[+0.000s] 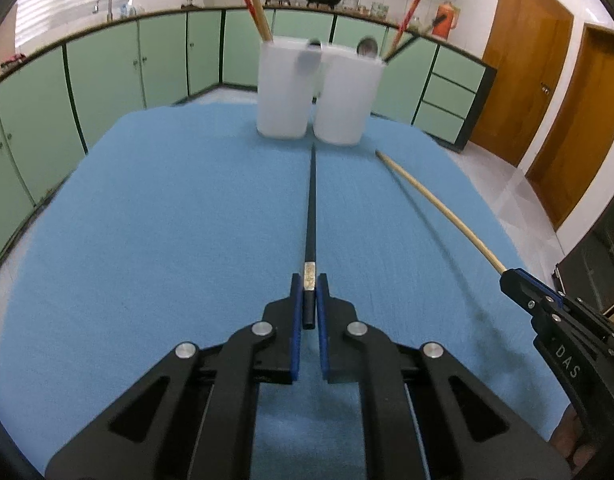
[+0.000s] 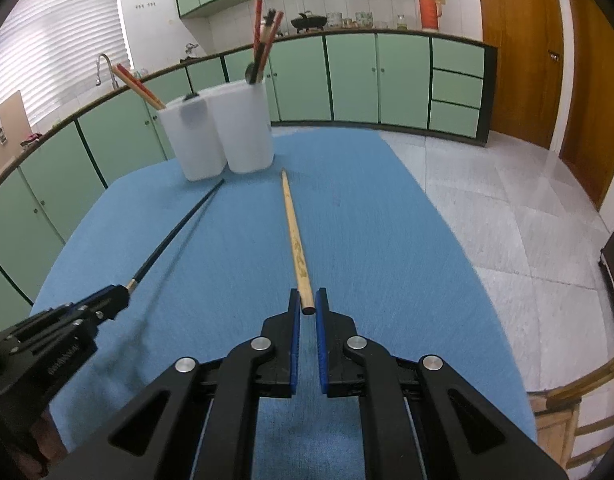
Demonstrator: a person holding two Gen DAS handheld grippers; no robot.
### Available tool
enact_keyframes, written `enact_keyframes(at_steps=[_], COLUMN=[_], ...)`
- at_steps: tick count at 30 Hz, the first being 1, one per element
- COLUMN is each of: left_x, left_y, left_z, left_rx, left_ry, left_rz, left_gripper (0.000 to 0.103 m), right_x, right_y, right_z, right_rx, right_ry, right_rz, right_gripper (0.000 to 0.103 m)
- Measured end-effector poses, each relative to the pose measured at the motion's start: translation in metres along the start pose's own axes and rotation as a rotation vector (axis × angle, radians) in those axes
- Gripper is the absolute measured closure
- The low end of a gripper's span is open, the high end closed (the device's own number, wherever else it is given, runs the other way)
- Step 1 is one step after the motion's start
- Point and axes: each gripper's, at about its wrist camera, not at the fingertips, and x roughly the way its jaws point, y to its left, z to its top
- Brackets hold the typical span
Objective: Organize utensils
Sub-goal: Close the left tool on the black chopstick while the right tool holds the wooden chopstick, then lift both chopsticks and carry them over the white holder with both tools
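**Both tongs gripping a chopstick**

Your left tongs (image 1: 309, 284) were clamped on the black chopstick (image 1: 312, 208), your right tongs (image 2: 308, 300) on the wooden chopstick (image 2: 295, 236). Both sticks pointed ahead at two white holders (image 1: 283, 92) standing on the blue worktop (image 1: 167, 220), just beyond their tips.

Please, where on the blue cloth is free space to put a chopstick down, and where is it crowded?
Free: the blue cloth left of the black chopstick, and the strip between it and the wooden chopstick. Crowded: the far edge, where two white containers stand side by side, both chopstick tips pointing near their bases.
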Motion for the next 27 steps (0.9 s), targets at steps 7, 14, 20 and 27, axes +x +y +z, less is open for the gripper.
enact_keyframes(at_steps=[7,14,20,27], left_x=[-0.034,-0.064,-0.086,-0.097], left_y=[0.005,0.005,0.004,0.005], left_z=[0.017,0.043,0.064,0.085], left_rx=[0.011,0.015,0.011,0.011], left_ry=[-0.102,-0.195,-0.257,-0.300], left_rz=[0.012,-0.003,-0.027,-0.057], left_gripper=[0.097,0.097,0.097,0.097], right_x=[-0.023,-0.046,-0.063,-0.074], right_y=[0.003,0.006,0.011,0.016], right_z=[0.023,0.050,0.074,0.102], right_rx=[-0.020,-0.011,-0.013,-0.008], right_ry=[-0.073,-0.131,-0.176,-0.206], right_rz=[0.000,0.039,0.078,0.135], right_gripper=[0.096,0.096,0.096,0.096])
